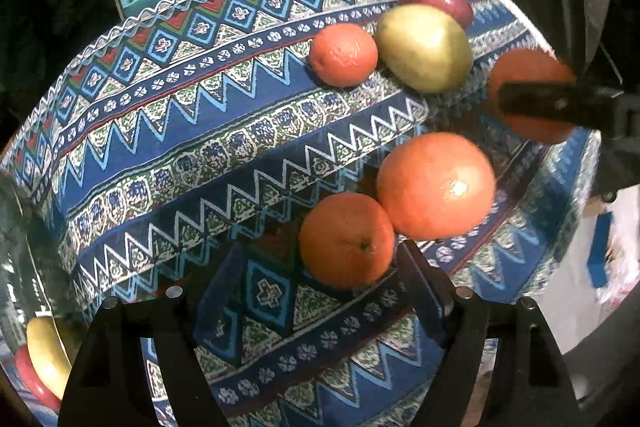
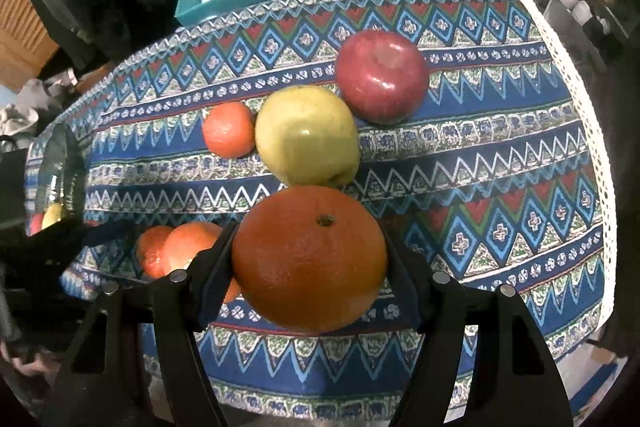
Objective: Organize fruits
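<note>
our right gripper [image 2: 310, 259] is clamped on the big orange [image 2: 310, 259], one finger pressed to each side of it, stem end facing away from us and slightly up. whether it rests on the tablecloth [image 2: 500, 155] or hangs just above it we cannot tell. straight ahead of it, nearly touching, sits the yellow apple [image 2: 306, 135], with the red apple [image 2: 382, 75] beyond to the right and a small orange [image 2: 229, 129] just to the left.

our left gripper [image 1: 296, 291] has its fingers spread apart and holds nothing. a medium orange [image 1: 347, 239] lies just inside its right finger, touching the grapefruit-sized orange [image 1: 436, 185] beyond it.

the relation that matters: the two loose oranges lie to the left of the held one, near the left gripper, while the apples lie ahead. we judge the held orange should travel left to join its kind, not forward into the apples. being round, it has no long axis to line up.
</note>
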`<action>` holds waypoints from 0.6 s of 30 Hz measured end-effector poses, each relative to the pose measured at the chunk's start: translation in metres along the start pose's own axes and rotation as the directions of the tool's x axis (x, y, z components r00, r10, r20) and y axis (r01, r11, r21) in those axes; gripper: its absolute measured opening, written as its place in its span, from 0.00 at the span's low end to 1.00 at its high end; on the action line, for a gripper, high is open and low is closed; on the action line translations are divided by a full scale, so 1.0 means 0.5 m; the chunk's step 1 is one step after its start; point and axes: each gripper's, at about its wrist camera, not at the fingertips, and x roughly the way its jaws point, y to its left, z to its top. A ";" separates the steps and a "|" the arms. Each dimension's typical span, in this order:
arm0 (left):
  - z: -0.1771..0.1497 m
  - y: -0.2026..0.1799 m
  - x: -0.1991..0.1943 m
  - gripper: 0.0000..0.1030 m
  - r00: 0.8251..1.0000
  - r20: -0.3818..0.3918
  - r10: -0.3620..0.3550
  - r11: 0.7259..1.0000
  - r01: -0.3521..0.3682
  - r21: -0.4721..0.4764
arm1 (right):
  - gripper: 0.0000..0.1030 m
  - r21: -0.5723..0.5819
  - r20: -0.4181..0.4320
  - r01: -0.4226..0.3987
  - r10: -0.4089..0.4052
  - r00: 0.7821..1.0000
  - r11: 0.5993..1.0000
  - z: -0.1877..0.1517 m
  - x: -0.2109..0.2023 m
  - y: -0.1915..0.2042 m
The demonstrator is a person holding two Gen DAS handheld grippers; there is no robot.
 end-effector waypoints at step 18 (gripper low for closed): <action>0.003 -0.032 0.008 0.46 0.997 0.064 -0.047 0.996 0.042 0.077 | 0.68 -0.049 -0.002 -0.003 0.003 1.000 0.999 -0.004 -0.003 0.027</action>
